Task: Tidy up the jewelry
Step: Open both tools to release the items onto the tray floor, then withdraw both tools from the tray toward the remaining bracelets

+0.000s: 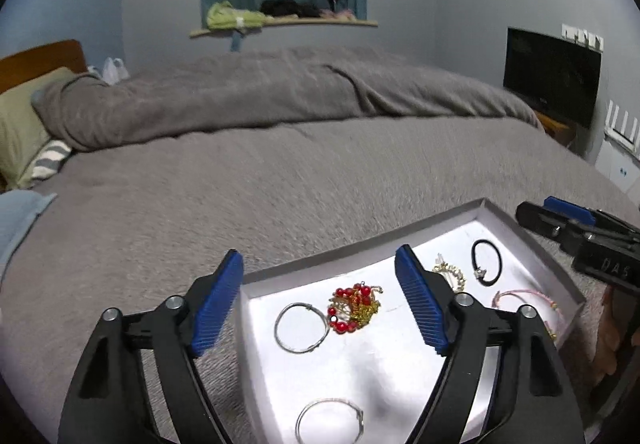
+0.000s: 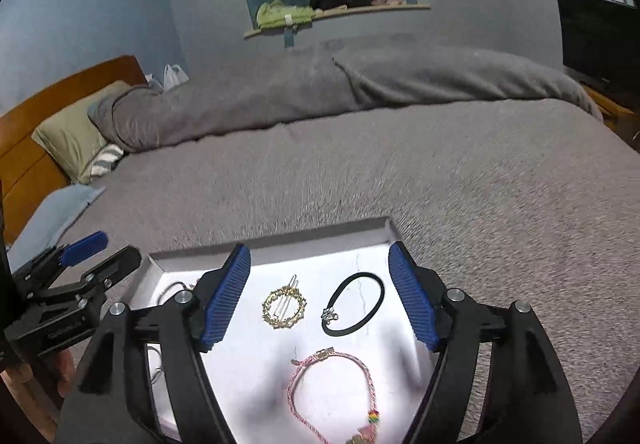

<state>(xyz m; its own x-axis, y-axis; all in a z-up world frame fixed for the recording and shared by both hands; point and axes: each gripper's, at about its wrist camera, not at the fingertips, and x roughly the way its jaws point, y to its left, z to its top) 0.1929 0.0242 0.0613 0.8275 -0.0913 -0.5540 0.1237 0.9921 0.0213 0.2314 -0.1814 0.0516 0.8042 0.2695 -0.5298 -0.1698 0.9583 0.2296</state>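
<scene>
A shallow white tray lies on the grey bed, also seen as the tray. In it lie a silver hoop, a red and gold bead piece, a second silver hoop, a gold ring-shaped clip, a black bracelet and a pink cord bracelet. My left gripper hangs open above the tray's left half, nothing between its blue pads. My right gripper hangs open above the right half, also empty. Each gripper shows in the other's view: right, left.
The grey bedcover stretches beyond the tray, with a bunched duvet across the back. Pillows and a wooden headboard are at the left. A dark screen stands at the right wall. A shelf holds clothes.
</scene>
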